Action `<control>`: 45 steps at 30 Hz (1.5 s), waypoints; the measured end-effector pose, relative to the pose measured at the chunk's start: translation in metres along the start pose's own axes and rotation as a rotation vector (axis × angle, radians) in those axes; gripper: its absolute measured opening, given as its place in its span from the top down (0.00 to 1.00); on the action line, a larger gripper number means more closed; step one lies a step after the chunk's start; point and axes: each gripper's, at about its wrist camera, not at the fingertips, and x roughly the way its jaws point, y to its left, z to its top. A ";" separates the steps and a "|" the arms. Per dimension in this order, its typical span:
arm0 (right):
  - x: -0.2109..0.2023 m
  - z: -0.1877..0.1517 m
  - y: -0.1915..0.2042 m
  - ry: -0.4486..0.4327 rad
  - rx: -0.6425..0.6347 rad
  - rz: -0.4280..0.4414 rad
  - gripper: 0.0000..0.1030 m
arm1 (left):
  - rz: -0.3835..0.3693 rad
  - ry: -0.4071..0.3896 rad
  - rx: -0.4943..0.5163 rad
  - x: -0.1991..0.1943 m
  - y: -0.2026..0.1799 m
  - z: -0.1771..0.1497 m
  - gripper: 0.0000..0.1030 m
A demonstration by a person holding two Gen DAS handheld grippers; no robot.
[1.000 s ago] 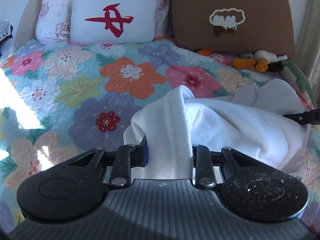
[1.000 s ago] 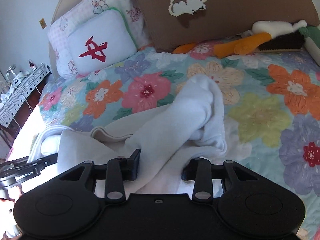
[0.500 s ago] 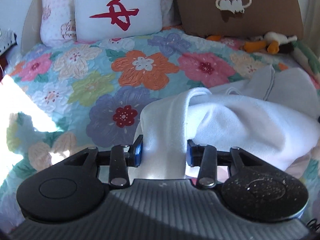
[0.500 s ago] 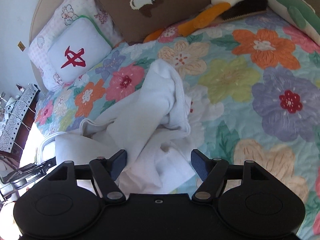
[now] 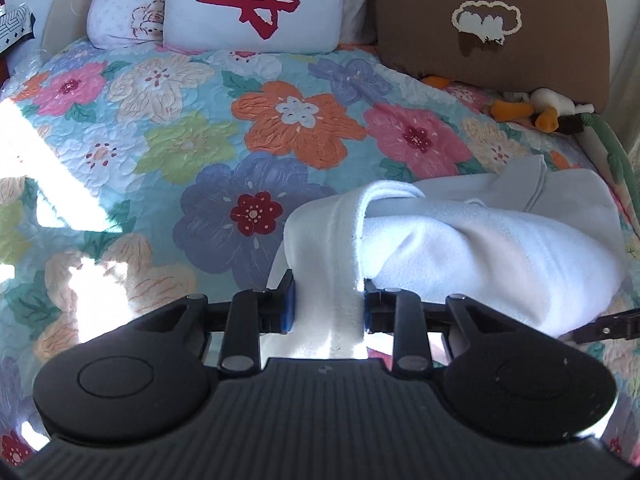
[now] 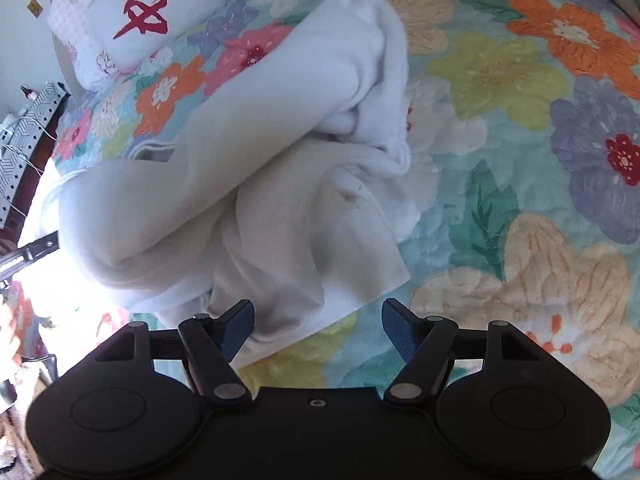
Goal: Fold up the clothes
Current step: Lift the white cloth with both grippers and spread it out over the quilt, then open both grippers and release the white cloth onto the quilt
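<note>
The white garment [image 6: 256, 184] lies bunched on the flowered quilt [image 5: 200, 140] of a bed, toward the near edge, and it is not yet folded flat. To do this step well, I think the left gripper [image 5: 326, 304] should carry its strip of cloth slowly and low, so the fabric lays over the pile without new wrinkles. The right gripper [image 6: 318, 330] should take a clean edge or corner, not a thick bundle, before the two pull the cloth straight together. Its fingers stand wide apart and hold nothing, with a free flap of the garment just in front of them. The left fingers are pressed on a band of white fabric that rises from between them and arches over the pile.

The garment looks soft and thick, like fleece, and it makes rounded rolls, not sharp creases. In the right wrist view one long part, maybe a sleeve, runs toward the pillows and folds back on itself. In the left wrist view a hemmed edge with a seam line shows at the far side of the pile. Such cloth will probably slip little but keep its bulk, so the layers need smoothing by pulling.

Behind, a white cushion with a red sign [image 5: 252, 4] and a brown cushion [image 5: 492, 24] lean at the head of the bed, well apart from the garment.
</note>
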 end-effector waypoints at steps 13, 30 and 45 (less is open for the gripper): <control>-0.101 -0.020 0.056 -0.347 -0.362 -0.270 0.94 | 0.075 -0.101 0.068 -0.026 -0.007 0.004 0.77; -0.199 -0.049 0.017 -0.427 -0.308 -0.789 0.95 | -0.125 -0.009 -0.059 -0.036 0.013 -0.007 0.71; -0.161 -0.026 -0.028 -0.194 -0.028 -0.468 0.51 | -0.139 0.022 -0.036 -0.024 0.014 -0.007 0.60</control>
